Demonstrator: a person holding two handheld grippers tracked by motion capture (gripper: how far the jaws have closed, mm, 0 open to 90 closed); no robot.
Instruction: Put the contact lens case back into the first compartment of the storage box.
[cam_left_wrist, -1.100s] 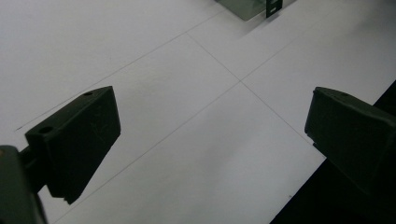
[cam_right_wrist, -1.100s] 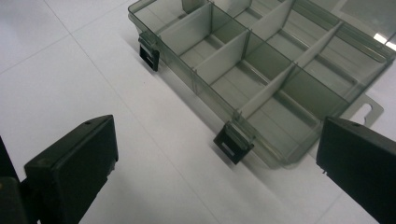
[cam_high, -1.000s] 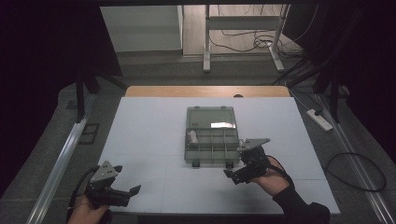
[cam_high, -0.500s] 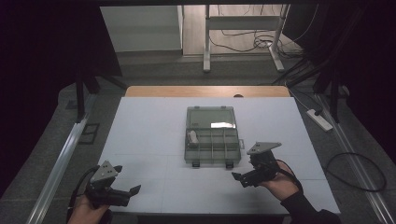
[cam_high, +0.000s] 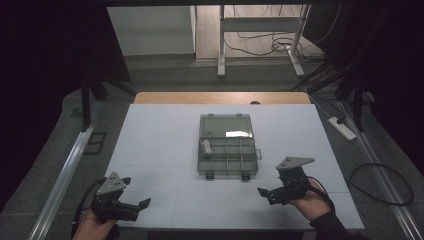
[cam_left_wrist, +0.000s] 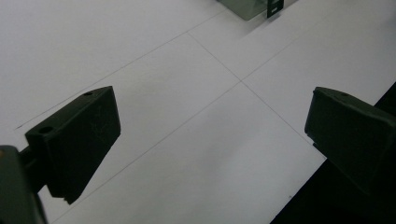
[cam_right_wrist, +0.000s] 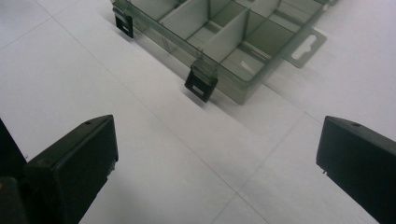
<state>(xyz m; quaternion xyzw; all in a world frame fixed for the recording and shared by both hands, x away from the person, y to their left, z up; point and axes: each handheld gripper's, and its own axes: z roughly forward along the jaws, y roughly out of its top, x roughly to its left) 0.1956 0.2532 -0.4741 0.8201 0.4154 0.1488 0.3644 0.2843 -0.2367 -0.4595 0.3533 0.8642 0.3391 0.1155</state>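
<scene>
Your compartment box sits mid-desk; your left gripper and right gripper hover nearby, jaws wide apart, empty.

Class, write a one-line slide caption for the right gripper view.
Open right gripper above the white table, facing a clear compartment box with black latches.

The small pale item in the organizer box is too small to identify, and both gripper views crop that box.
</scene>
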